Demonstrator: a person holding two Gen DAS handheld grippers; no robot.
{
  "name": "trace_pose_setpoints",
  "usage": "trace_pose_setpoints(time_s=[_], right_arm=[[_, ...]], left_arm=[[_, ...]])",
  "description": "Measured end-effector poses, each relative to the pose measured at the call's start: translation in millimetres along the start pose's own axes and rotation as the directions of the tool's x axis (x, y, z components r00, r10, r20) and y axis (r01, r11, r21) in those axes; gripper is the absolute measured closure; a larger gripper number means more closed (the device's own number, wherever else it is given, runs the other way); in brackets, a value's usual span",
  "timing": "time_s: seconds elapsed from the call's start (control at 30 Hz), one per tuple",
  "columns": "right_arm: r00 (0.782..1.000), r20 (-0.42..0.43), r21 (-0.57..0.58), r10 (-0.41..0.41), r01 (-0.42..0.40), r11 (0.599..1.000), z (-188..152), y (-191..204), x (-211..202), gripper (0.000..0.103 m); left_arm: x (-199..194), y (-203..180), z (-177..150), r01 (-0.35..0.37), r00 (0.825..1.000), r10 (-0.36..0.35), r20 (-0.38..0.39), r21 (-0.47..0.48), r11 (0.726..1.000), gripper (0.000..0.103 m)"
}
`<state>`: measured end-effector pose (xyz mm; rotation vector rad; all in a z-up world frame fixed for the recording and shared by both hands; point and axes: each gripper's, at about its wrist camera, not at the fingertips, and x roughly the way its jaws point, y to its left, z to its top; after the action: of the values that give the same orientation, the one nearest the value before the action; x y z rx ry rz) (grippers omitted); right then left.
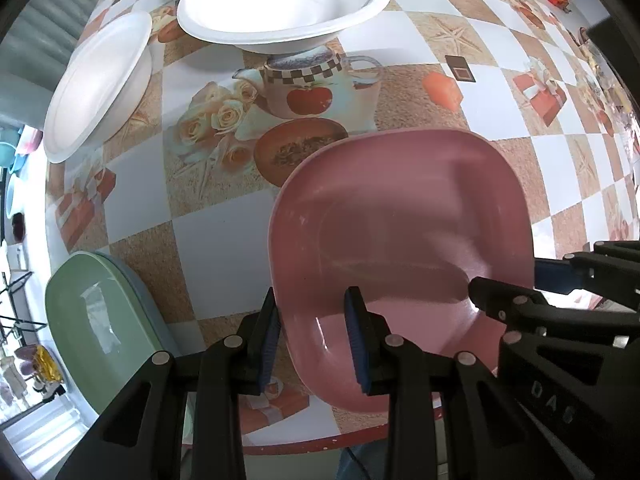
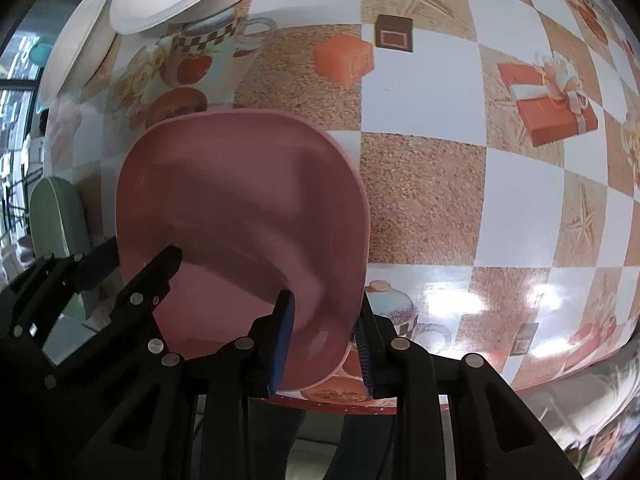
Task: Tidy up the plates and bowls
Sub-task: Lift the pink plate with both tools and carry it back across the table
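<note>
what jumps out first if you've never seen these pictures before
The pink plate fills the middle of both views, gripped at opposite rims by the left gripper and the right gripper. Behind it sit white bowls on a busy checkered tablecloth printed with teapots and gifts. A green plate lies at the near left edge.

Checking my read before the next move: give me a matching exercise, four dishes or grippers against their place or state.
1. pink plate
2. green plate
3. white bowl
4. left gripper

a. stacked on a blue plate
b. clamped on the pink plate's left rim
c. held at both sides
d. standing on the printed teapot

Pairs: 1-c, 2-a, 3-d, 4-b
</note>
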<state>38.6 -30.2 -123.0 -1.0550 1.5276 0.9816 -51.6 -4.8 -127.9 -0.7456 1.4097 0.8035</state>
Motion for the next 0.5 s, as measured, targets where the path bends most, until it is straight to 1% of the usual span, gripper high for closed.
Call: trace_pose_setpoints(time_s=[0.07, 0.17, 0.2, 0.23, 0.33, 0.43, 0.5], right_arm=[[1.000, 0.001, 0.005, -0.004, 0.004, 1.000, 6, -10, 1, 0.072], [1.000, 0.000, 0.002, -0.024, 0.024, 1.000, 11, -11, -1, 0.072], [1.000, 0.000, 0.006, -0.029, 0.029, 1.000, 8, -21, 0, 0.072], [0.999, 0.000, 0.010, -0.033, 0.033, 0.999, 8, -20, 0, 0.072], [0.999, 0.001, 0.025, -0.051, 0.051, 0.998, 10, -34, -1, 0.072], [0.999, -0.002, 0.048, -0.050, 0.050, 0.998, 12, -47, -3, 0.072], [0.999, -0.005, 0.051, -0.047, 0.047, 0.998, 13, -52, -3, 0.072]], left_arm=[[-1, 1, -5, -0.001, 1.000, 0.001, 0.003, 0.002, 1.000, 0.070], [4, 6, -7, -0.002, 1.000, 0.002, 0.002, 0.004, 1.000, 0.070], [4, 4, -6, 0.000, 1.000, 0.000, 0.001, 0.004, 1.000, 0.070], [4, 2, -5, 0.002, 1.000, -0.002, -0.001, 0.005, 1.000, 0.070], [6, -1, -3, 0.013, 1.000, -0.013, -0.004, 0.012, 1.000, 0.070], [6, -11, -2, 0.011, 1.000, -0.012, 0.002, 0.031, 0.999, 0.070], [6, -14, -2, 0.014, 1.000, -0.014, 0.005, 0.026, 1.000, 0.070]])
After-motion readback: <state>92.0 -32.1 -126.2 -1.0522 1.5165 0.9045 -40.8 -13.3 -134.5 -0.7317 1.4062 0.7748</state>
